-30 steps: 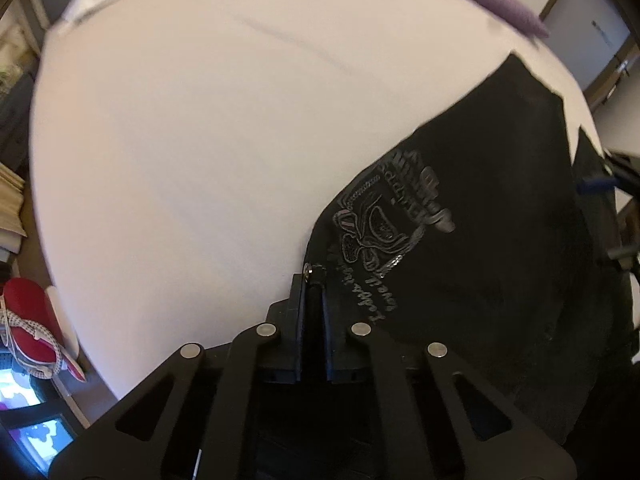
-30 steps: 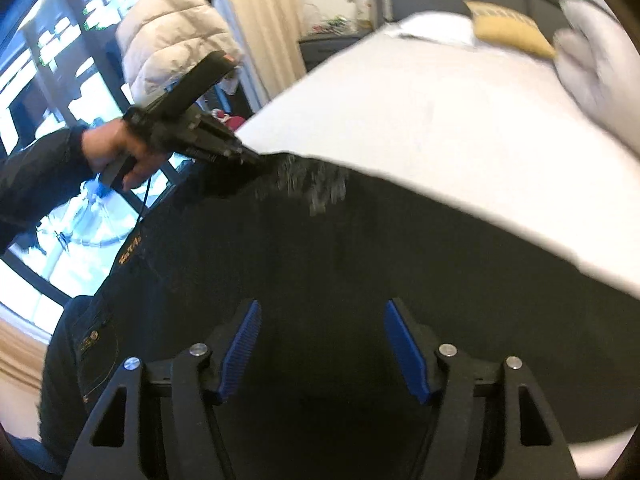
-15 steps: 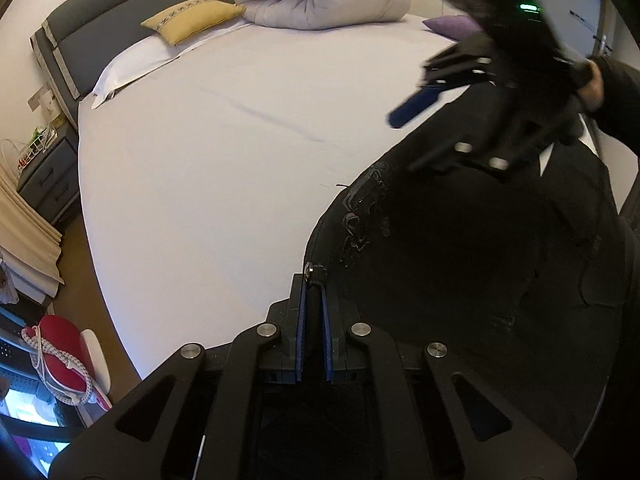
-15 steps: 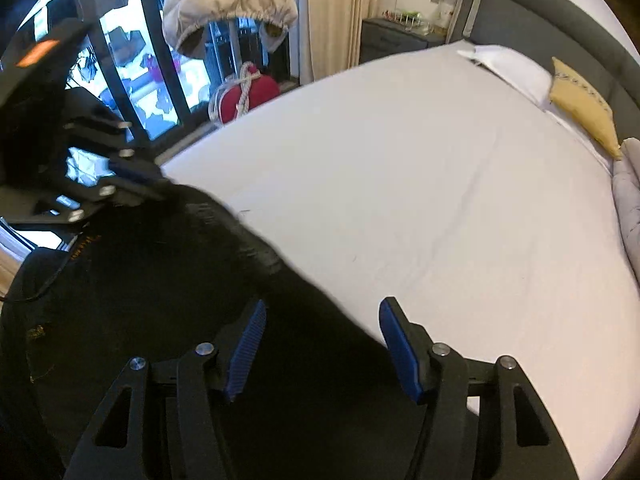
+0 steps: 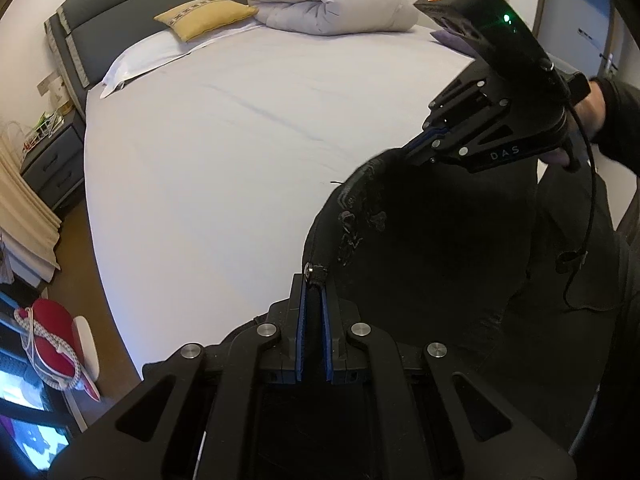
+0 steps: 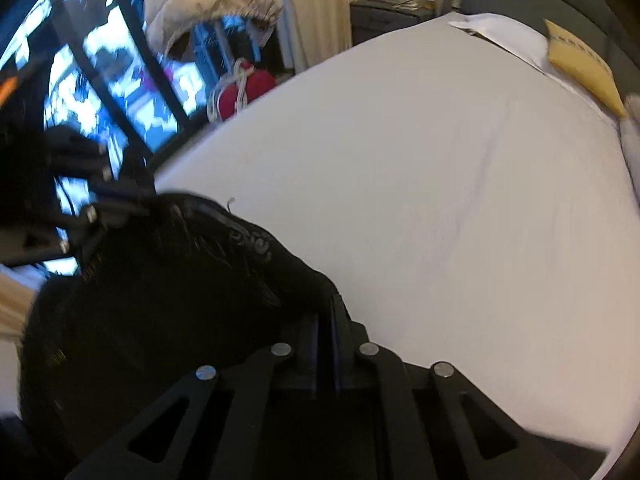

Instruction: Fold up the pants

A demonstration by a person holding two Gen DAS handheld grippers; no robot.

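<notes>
Both grippers pinch pants (image 5: 420, 248) edge, lifted above bed (image 5: 240, 140).

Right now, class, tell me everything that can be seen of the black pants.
The black pants look like soft dark fabric with a pale embroidered design near one edge. They hang in loose folds, with part lying over the white bed. The left claw is shut on an edge by a small metal stud. The right claw has just closed on the same edge farther along.

Pants (image 5: 440, 248) hang over the bed's (image 5: 240, 140) near edge; pillow (image 5: 204, 20) lies far back.
</notes>
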